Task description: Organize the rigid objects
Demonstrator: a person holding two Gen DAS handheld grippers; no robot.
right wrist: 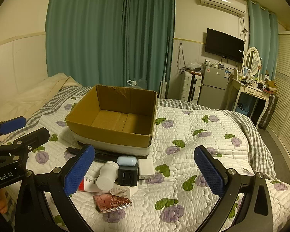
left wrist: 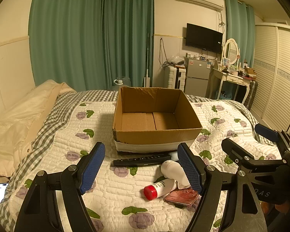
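An open cardboard box stands on the floral quilt, with nothing in it. In front of it lies a pile: a black remote, a white bottle, a red-capped tube and a pink patterned case. The right wrist view also shows a light blue case, a black adapter and a white charger. My left gripper hangs open above the pile's left side. My right gripper is open over its right side, holding nothing.
A cream duvet lies along the bed's left side, with a lit phone near it. Beyond the bed stand a small fridge, a white suitcase and a dressing table. A louvred wardrobe lines the right wall.
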